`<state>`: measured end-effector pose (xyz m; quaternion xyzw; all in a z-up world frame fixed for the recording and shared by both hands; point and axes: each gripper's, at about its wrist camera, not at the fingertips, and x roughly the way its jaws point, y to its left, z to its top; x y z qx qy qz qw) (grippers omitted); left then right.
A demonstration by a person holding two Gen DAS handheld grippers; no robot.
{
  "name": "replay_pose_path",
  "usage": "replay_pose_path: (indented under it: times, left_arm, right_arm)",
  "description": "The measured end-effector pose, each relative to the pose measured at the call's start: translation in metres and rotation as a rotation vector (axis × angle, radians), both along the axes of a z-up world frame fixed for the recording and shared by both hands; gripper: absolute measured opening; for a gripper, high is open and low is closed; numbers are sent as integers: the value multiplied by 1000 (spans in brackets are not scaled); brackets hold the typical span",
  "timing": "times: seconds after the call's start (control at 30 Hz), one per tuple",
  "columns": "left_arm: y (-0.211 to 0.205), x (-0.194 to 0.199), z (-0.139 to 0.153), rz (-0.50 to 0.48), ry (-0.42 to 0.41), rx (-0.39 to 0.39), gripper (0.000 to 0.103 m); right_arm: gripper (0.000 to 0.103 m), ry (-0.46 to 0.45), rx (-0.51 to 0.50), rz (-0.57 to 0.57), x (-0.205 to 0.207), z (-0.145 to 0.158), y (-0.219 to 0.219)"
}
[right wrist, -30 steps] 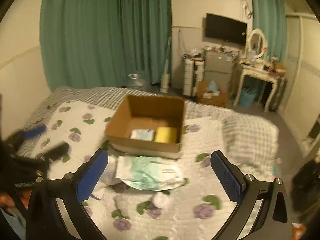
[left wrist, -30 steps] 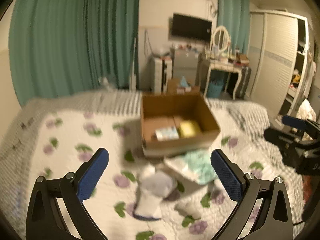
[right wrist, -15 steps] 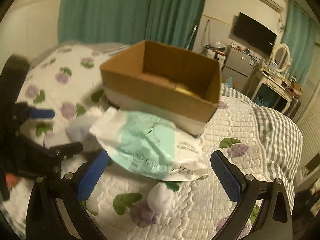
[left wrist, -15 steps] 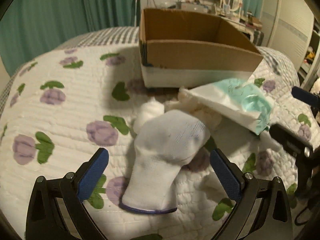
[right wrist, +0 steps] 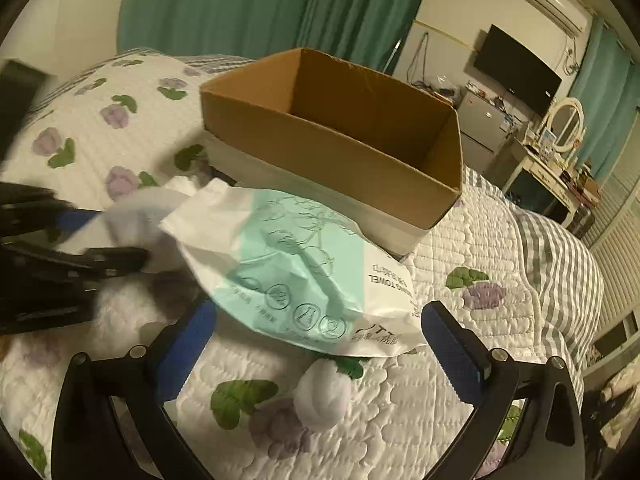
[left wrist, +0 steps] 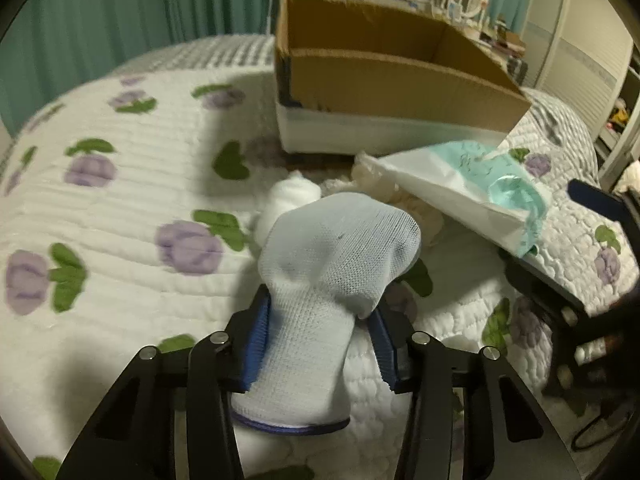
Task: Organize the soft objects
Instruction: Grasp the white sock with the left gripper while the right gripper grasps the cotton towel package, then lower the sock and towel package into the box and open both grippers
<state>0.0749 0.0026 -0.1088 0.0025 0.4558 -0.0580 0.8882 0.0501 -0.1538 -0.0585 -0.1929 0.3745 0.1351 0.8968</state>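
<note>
My left gripper (left wrist: 320, 340) is shut on a white sock (left wrist: 332, 264) with a dark blue cuff, on the quilted bed. A white and mint towel pack (left wrist: 472, 184) lies to its right, leaning by an open cardboard box (left wrist: 384, 80). A white cotton ball (left wrist: 296, 192) sits behind the sock. My right gripper (right wrist: 316, 344) is open, its fingers on either side of the near edge of the towel pack (right wrist: 296, 264). A small white ball (right wrist: 324, 396) lies between its fingers on the quilt. The box (right wrist: 344, 140) stands behind the pack.
The bed has a white quilt (left wrist: 120, 184) with purple flowers and a grey checked blanket (right wrist: 560, 248) at the right. Green curtains, a TV, a dressing table and a wardrobe stand beyond the bed. The left gripper shows blurred at the left of the right wrist view (right wrist: 60, 248).
Both grippers came down from high above the bed to the objects. My left gripper closed on the white sock. My right gripper moved up to the towel pack, still open.
</note>
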Motion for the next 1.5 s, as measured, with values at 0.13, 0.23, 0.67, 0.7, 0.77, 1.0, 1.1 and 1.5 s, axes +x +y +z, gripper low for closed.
replay_pose_path:
  times: [0.13,0.23,0.67,0.7,0.77,1.0,1.1,1.5]
  left_arm:
    - [5,-10,11,19,-35,-9,44]
    - [13,-13,17,38,-55,-28,44]
    - [8,-26,31,30,-67,-69,44]
    - [5,-28,33,20,-72,-68,44]
    - [1,-30,36,7,-73,-68,44]
    - [-11,-40,75,-16,-122,-87,44]
    - [-12,-39,102,-22,-166,-102,44]
    - [-10,24,182,-15,-311,-93,44]
  right_arm:
    - [103,-4,-6,-21,9,-4,1]
    - [88,6,-2,-15,13,-7,3]
    - [23,-58,166,-59,-4,36,-28]
    - [22,-63,177,-66,-6,41,-30]
    - [20,-72,204,-79,-11,54,-35]
    - [18,-118,266,-101,-34,100,-49]
    - [18,-138,293,-101,-38,119,-52]
    - [17,-228,307,-57,2,182,-46]
